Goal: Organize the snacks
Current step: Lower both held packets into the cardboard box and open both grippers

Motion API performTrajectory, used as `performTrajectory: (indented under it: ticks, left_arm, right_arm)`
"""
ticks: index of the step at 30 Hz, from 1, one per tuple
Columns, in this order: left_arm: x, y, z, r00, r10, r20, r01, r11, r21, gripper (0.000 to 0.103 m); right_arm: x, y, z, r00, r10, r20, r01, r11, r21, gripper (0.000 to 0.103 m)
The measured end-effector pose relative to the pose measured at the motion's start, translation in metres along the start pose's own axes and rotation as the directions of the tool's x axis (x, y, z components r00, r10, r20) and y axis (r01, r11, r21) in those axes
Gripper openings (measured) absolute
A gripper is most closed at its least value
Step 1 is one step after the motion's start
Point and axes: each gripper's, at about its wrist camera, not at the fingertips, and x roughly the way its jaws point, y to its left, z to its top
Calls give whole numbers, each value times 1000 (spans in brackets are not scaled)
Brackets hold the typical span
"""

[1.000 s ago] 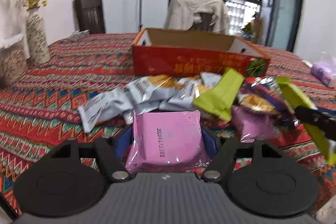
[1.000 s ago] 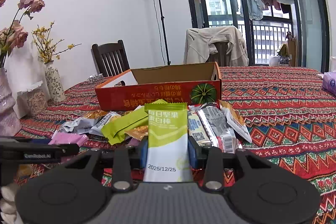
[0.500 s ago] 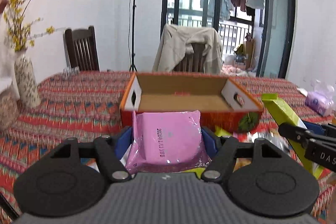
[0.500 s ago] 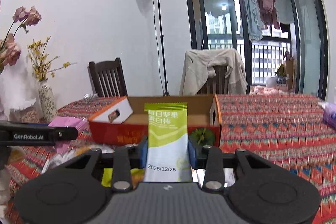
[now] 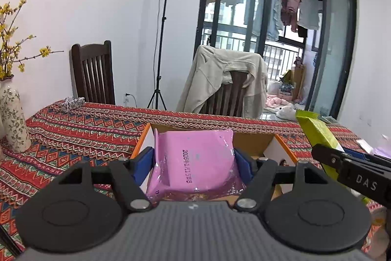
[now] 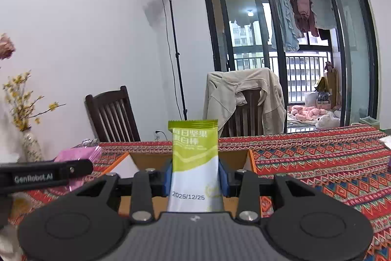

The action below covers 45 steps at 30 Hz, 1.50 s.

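Pink foil snack packet, glossy and squarish with a printed date, is sitting clenched between the blue pads of my left gripper, and I am holding it flat by its side edges, I think so that it can drop face-down into the open orange cardboard box lying just beyond and below it on the red patterned tablecloth. At the right edge of this left wrist view my right gripper is poking in, carrying the green end of its own packet. Turning to the right wrist view, I am gripping a slim green-and-white snack bar wrapper upright between the right gripper's pads, pinched across its narrow width so its long body hangs clear of the box wall. The brown inside of the box is showing directly behind it, so I judge both snacks are poised at the near rim, not yet let go. My left gripper is reaching in from the left here with a sliver of pink showing. A dark wooden chair and a chair draped with a beige jacket are standing behind the table.
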Motion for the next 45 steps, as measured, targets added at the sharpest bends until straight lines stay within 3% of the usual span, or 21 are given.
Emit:
performTrajectory:
  ticks: [8, 13, 18, 23, 26, 27, 28, 30, 33, 45]
  left_arm:
    - [58, -5, 11, 997, 75, -2, -75, 997, -30, 71]
    - [90, -2, -2, 993, 114, -20, -115, 992, -57, 71]
    - [115, 6, -19, 987, 121, -104, -125, 992, -34, 71]
    - [119, 14, -27, 985, 108, -132, -115, 992, -44, 75]
    - [113, 14, -28, 988, 106, -113, -113, 992, -52, 86]
    - [110, 14, -28, 989, 112, -98, -117, 992, -51, 90]
    - [108, 14, -27, 989, 120, -83, -124, 991, -54, 101]
    - [103, 14, -27, 989, 144, -39, -146, 987, -63, 103]
    - [100, 13, -26, 988, 148, -31, -150, 987, -63, 103]
    - [88, 1, -19, 986, 164, -10, -164, 986, -43, 103]
  right_arm:
    - [70, -14, 13, 999, -30, -35, 33, 996, 82, 36]
    - [108, -25, -5, 994, -29, -103, 42, 990, 135, 36]
    - [128, -33, -28, 984, -7, -178, 35, 988, 150, 36]
    - [127, -29, -33, 982, -8, -187, 32, 991, 127, 39]
    - [123, -26, -34, 983, -24, -182, 43, 994, 103, 47]
    - [122, -26, -34, 984, -29, -176, 47, 993, 104, 62]
    - [119, -26, -33, 986, -34, -164, 53, 992, 113, 74]
    - [114, -29, -32, 990, -34, -139, 52, 990, 129, 85]
    - [107, -35, -30, 994, -27, -108, 44, 986, 161, 103]
    - [91, -37, -22, 997, -9, -78, 23, 985, 174, 103]
